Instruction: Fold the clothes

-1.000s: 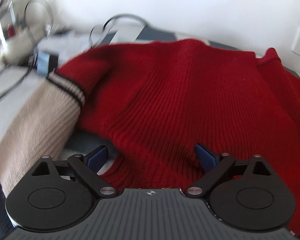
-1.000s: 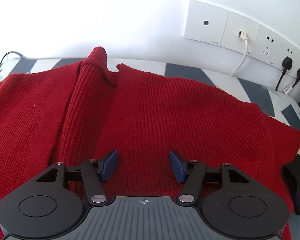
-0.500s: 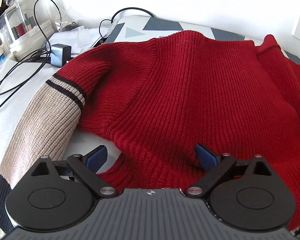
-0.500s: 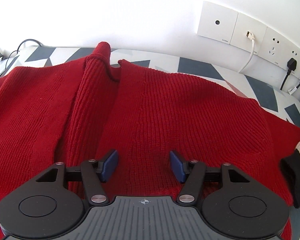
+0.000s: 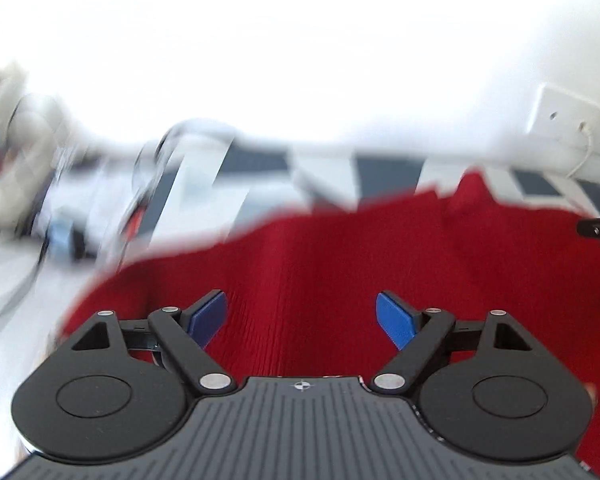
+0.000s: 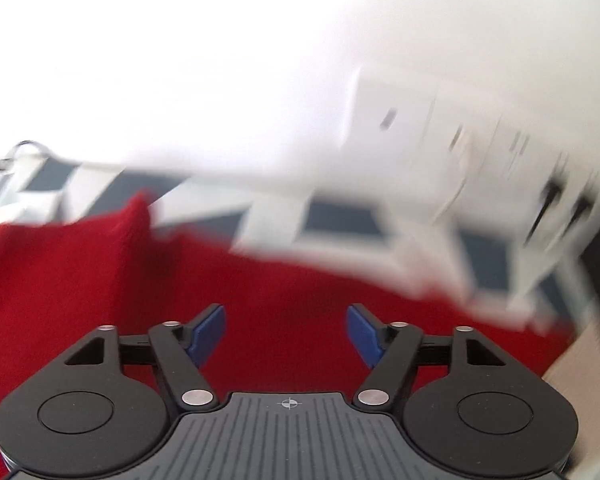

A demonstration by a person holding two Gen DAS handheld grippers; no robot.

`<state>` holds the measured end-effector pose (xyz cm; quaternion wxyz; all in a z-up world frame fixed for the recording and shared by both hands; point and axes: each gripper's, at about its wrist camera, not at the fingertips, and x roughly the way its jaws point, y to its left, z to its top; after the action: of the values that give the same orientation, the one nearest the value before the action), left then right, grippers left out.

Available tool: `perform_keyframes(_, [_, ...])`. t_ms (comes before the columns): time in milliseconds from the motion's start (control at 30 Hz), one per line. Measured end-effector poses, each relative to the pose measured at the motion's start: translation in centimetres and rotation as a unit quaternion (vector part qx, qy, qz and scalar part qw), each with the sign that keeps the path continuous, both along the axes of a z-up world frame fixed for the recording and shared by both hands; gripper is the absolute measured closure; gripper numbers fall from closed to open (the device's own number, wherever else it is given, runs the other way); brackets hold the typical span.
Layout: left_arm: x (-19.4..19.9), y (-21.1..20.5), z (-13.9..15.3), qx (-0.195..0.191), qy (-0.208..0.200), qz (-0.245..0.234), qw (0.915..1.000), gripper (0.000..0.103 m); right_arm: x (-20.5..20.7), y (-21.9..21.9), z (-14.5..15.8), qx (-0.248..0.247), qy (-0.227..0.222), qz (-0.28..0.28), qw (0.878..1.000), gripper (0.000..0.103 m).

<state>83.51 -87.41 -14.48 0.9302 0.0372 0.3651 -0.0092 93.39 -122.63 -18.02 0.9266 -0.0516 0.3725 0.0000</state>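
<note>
Left wrist view shows the left gripper [image 5: 302, 314] poised over a red knit sweater [image 5: 340, 264], its blue fingers [image 5: 394, 318] spread wide apart with nothing between them. The sweater fills that frame from about 9 o'clock round to 3 o'clock, lying on a cloth [image 5: 380, 170] patterned in grey and white, with a blurred tangle of cables [image 5: 156, 160] off at 10 o'clock and a wall socket plate [image 5: 568, 124] at 2 o'clock. From the right wrist camera, the right gripper [image 6: 286, 330] hangs over the same red knit, its fingers likewise parted and empty, a raised fold of the garment [image 6: 138, 216] standing up at 10 o'clock and a strip of tan fabric [image 6: 576, 356] at 4 o'clock. Both views are smeared, so the exact lie of the hems and sleeves cannot be told, nor whether a fold has been laid. I would judge that any grasp here should take a full pinch of an edge, both layers where they are doubled, with the two grippers level so the thick knit goes over flat rather than bunching.
</note>
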Motion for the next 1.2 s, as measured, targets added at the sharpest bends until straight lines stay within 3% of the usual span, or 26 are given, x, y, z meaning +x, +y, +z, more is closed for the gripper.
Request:
perform_keyframes(67, [2.9, -0.9, 0.0, 0.024, -0.027, -0.015, 0.9992, 0.019, 2.7, -1.7, -0.3, 0.000, 0.012, -0.015, 1.000, 0.034])
perform_keyframes(133, [5.9, -1.7, -1.1, 0.061, -0.025, -0.033, 0.9972, 0.019, 4.9, -3.0, -1.6, 0.011, 0.027, -0.008, 1.000, 0.035])
perform_keyframes(233, [10.0, -1.2, -3.4, 0.071, 0.020, -0.080, 0.9941, 0.018, 5.4, -2.8, -2.3, 0.012, 0.029, 0.026, 0.999, 0.030])
perform_keyframes(367, [12.2, -1.5, -5.3, 0.070, 0.055, -0.149, 0.9848, 0.018, 6.1, -2.4, -3.4, 0.014, 0.031, 0.070, 0.997, 0.015])
perform_keyframes(533, [11.7, -4.8, -5.9, 0.104, 0.029, -0.222, 0.9690, 0.018, 7.0, -2.0, -4.7, 0.017, 0.035, 0.125, 0.991, 0.016])
perform_keyframes(600, [12.1, -6.1, -6.3, 0.104, 0.034, -0.247, 0.9628, 0.018, 7.3, -1.8, -5.2, 0.018, 0.036, 0.147, 0.988, 0.026])
perform_keyframes(667, [12.7, -7.0, -6.9, 0.105, 0.045, -0.260, 0.9589, 0.017, 7.7, -1.6, -5.7, 0.019, 0.037, 0.168, 0.985, 0.026])
perform_keyframes(767, [13.9, -7.0, -7.2, 0.082, 0.045, -0.260, 0.9610, 0.016, 8.1, -2.0, -5.9, 0.055, 0.048, 0.166, 0.983, 0.038])
perform_keyframes(800, [14.4, -6.6, -7.4, 0.060, 0.051, -0.258, 0.9630, 0.020, 8.1, -2.1, -5.8, 0.064, 0.051, 0.168, 0.982, 0.045])
perform_keyframes(833, [14.7, -6.2, -7.5, 0.032, 0.059, -0.255, 0.9647, 0.034, 7.9, -2.2, -5.8, 0.067, 0.053, 0.172, 0.981, 0.049])
perform_keyframes(900, [14.6, -5.7, -7.7, -0.010, 0.062, -0.243, 0.9681, 0.047, 7.6, -2.3, -5.6, 0.075, 0.055, 0.179, 0.979, 0.071])
perform_keyframes(933, [14.0, -5.9, -7.7, -0.004, 0.052, -0.244, 0.9685, 0.058, 7.5, -2.4, -5.6, 0.079, 0.055, 0.182, 0.979, 0.078])
perform_keyframes(1000, [12.9, -6.9, -7.8, 0.026, 0.029, -0.242, 0.9695, 0.067, 7.4, -2.2, -5.4, 0.062, 0.049, 0.172, 0.982, 0.089])
perform_keyframes(1100, [12.2, -8.3, -8.1, 0.083, -0.006, -0.218, 0.9724, 0.070, 8.0, -2.2, -5.4, -0.016, 0.017, 0.116, 0.993, 0.091])
perform_keyframes(1200, [13.7, -8.2, -8.2, 0.103, -0.017, -0.161, 0.9814, 0.069, 10.1, -4.4, -5.6, -0.024, 0.004, 0.020, 1.000, 0.091])
